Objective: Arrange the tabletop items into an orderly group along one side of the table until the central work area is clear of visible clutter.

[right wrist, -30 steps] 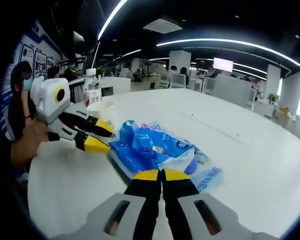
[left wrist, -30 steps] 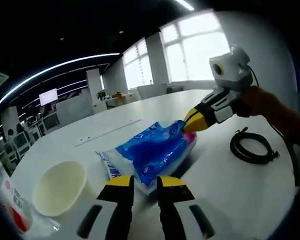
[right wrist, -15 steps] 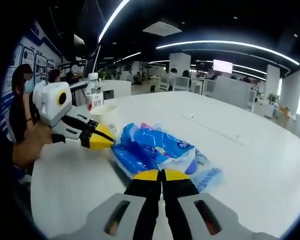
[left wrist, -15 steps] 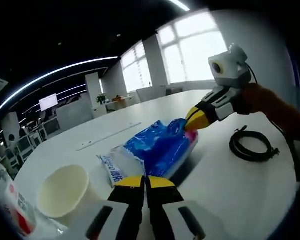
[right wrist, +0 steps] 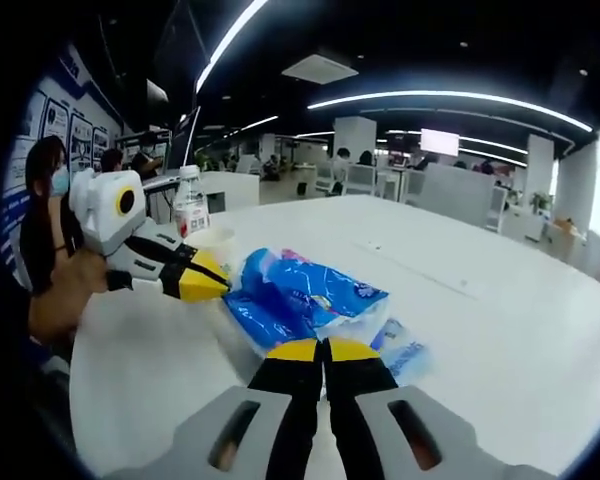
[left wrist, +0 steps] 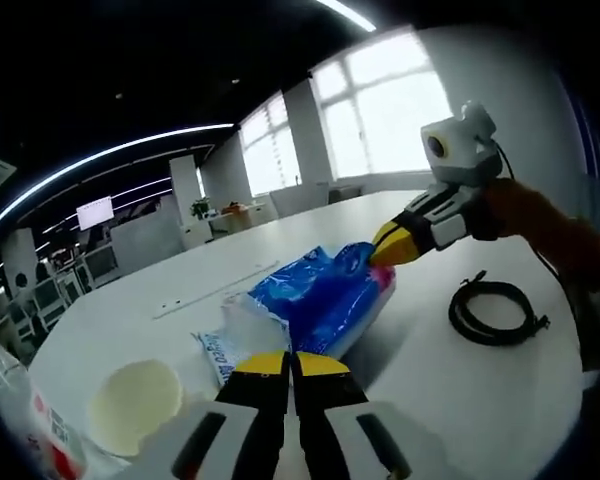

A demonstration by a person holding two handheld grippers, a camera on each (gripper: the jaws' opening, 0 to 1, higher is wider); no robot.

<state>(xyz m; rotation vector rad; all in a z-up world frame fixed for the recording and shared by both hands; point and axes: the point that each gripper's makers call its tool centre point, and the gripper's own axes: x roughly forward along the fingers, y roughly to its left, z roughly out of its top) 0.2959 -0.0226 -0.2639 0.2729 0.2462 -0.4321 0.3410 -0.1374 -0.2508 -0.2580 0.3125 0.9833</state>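
In the left gripper view, a water bottle (left wrist: 42,440) with a red-and-white label stands at the near left edge of the white table (left wrist: 460,390), with a paper cup (left wrist: 135,405) just beside it. The left gripper (left wrist: 291,362) has its jaws clenched on the near end of a blue-and-white plastic bag (left wrist: 315,300), which lies toward the middle of the table. The right gripper (left wrist: 384,245) has its yellow-tipped jaws pinched on the far end of the same bag. A coiled black cable (left wrist: 493,312) lies on the table near the right edge, apart from the bag. In the right gripper view, the left gripper (right wrist: 216,283) grips the left end of the bag (right wrist: 305,298); the right gripper (right wrist: 323,350) clamps the near end.
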